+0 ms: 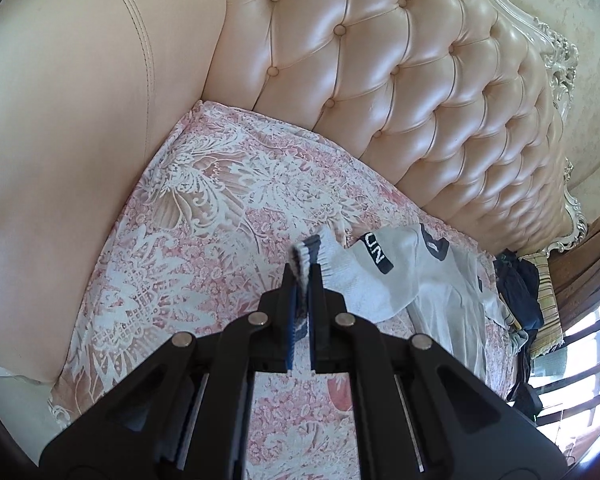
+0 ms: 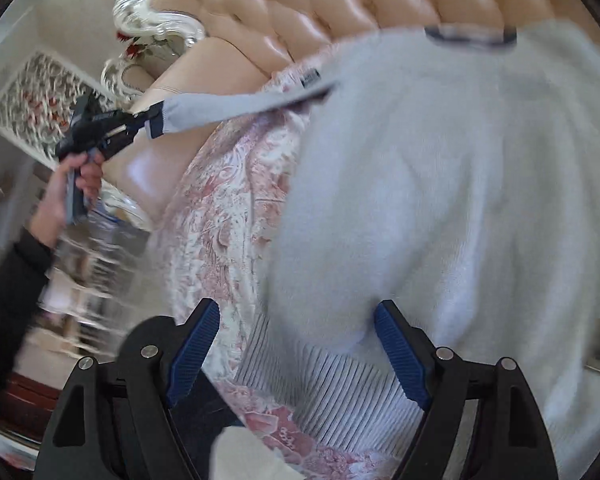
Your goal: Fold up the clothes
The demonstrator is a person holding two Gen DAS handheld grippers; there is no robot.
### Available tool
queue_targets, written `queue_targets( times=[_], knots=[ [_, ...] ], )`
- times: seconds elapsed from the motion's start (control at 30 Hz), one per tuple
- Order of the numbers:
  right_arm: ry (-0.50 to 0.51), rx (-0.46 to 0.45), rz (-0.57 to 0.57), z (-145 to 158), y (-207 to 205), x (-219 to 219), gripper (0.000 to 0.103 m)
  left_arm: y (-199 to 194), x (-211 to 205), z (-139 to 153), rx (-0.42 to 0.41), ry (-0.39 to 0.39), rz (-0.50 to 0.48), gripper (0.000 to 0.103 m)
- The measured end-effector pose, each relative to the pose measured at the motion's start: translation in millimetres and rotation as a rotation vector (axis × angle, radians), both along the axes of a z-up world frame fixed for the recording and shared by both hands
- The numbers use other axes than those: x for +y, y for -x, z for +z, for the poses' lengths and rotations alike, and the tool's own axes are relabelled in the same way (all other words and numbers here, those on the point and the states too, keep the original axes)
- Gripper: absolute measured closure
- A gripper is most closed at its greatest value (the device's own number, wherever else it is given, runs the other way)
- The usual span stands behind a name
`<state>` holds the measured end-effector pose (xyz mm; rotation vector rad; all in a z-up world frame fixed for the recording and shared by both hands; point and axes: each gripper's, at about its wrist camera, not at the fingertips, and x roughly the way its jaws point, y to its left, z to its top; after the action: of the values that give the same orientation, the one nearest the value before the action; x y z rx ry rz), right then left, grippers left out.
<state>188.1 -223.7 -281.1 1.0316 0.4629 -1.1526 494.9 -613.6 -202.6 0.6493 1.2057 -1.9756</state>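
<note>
A white sweatshirt (image 2: 440,184) with navy trim lies spread on the pink floral sofa cover (image 1: 228,208). My left gripper (image 1: 302,270) is shut on the sweatshirt's navy-and-white sleeve cuff (image 1: 306,252) and holds the sleeve (image 1: 364,276) stretched out to the left. It also shows in the right wrist view (image 2: 140,124), gripping the cuff. My right gripper (image 2: 296,312) is open just above the ribbed hem (image 2: 332,392) at the sweatshirt's lower left corner, with fabric between the blue pads (image 2: 400,352). The right wrist view is blurred.
A tufted beige leather sofa back (image 1: 400,80) and armrest (image 1: 72,120) border the seat. Dark and striped clothes (image 1: 528,292) are piled at the seat's far right end, near a window (image 1: 588,352).
</note>
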Motion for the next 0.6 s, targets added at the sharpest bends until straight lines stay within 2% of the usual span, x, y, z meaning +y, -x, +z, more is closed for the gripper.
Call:
queue_targets(
  times=[0.13, 0.2, 0.23, 0.27, 0.3, 0.37, 0.53, 0.6],
  knots=[
    [0.085, 0.267, 0.028, 19, -42, 19, 0.018, 0, 2, -3, 0.006, 0.001, 0.005, 0.098],
    [0.119, 0.386, 0.054, 22, -62, 28, 0.023, 0, 4, -7, -0.008, -0.001, 0.016, 0.097],
    [0.129, 0.396, 0.065, 22, -64, 30, 0.024, 0, 5, -9, -0.016, -0.002, 0.021, 0.096],
    [0.139, 0.392, 0.073, 22, -64, 32, 0.025, -4, 6, -15, -0.029, -0.017, 0.041, 0.088],
    [0.143, 0.353, 0.051, 24, -54, 34, 0.025, -7, 7, -21, -0.042, -0.033, 0.061, 0.07],
    [0.148, 0.249, -0.014, 30, -29, 40, 0.024, -18, 13, -30, -0.066, -0.05, 0.102, 0.043],
    [0.046, -0.036, -0.28, 26, 70, 81, 0.023, -47, 57, -30, -0.116, -0.042, 0.153, 0.045],
    [0.008, -0.113, -0.341, 21, 96, 100, 0.023, -32, 95, -20, -0.073, -0.048, 0.065, 0.046]
  ],
)
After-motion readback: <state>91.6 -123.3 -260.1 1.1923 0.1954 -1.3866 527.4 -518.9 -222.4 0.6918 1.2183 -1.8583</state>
